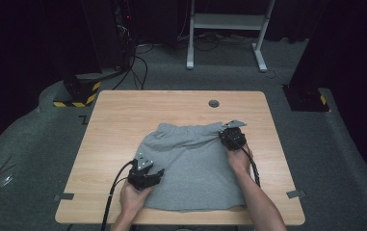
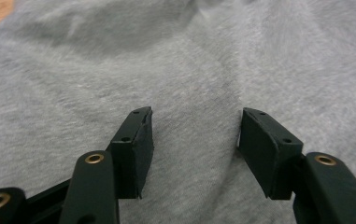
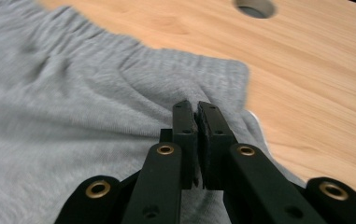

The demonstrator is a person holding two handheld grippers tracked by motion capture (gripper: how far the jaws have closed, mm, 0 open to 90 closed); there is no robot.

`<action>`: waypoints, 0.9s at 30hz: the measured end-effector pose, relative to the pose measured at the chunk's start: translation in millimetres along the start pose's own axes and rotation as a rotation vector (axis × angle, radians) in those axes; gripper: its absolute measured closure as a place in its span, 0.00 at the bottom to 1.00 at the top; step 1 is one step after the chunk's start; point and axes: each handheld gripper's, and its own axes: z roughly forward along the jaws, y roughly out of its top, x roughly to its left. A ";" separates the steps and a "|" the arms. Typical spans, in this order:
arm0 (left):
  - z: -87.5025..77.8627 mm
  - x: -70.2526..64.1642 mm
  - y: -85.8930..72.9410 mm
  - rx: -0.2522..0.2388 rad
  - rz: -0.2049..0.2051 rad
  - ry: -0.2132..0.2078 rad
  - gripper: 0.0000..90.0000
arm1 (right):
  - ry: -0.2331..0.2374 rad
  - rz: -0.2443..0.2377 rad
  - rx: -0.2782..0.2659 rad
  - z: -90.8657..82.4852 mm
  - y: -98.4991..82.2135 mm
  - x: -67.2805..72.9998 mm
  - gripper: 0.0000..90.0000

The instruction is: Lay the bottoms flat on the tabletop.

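Observation:
A pair of grey shorts point(image 1: 190, 163) lies flat on the wooden table point(image 1: 123, 115), waistband toward the far side. My left gripper point(image 1: 158, 172) hovers low over the left leg of the shorts point(image 2: 96, 70); its jaws stand open point(image 2: 194, 135) with only flat fabric under the gap. My right gripper point(image 1: 223, 133) is at the waistband's right corner. Its jaws point(image 3: 196, 109) are shut, and the grey fabric point(image 3: 73, 93) puckers up into their tips. Bare table point(image 3: 316, 93) lies just beyond that corner.
A round cable hole point(image 1: 214, 103) sits in the table behind the waistband, and also shows at the top of the right gripper view point(image 3: 256, 7). Grey tape marks point(image 1: 64, 196) point(image 1: 294, 194) sit near the front corners. A white stand point(image 1: 227, 21) and cables lie on the floor behind.

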 end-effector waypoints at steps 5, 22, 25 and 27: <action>-1.9 -0.6 0.0 0.007 -0.024 -0.023 0.49 | 0.031 0.049 0.067 9.2 -9.2 -5.2 0.77; 34.9 36.8 63.2 0.104 -0.052 0.108 0.52 | 0.190 -0.082 0.053 -34.3 -52.1 46.9 0.63; 38.4 34.6 48.8 0.106 -0.051 0.108 0.52 | 0.208 -0.096 0.026 -40.2 -61.3 43.3 0.62; 33.4 33.4 43.8 0.094 -0.068 0.097 0.56 | 0.221 -0.105 0.016 -44.5 -66.7 41.0 0.61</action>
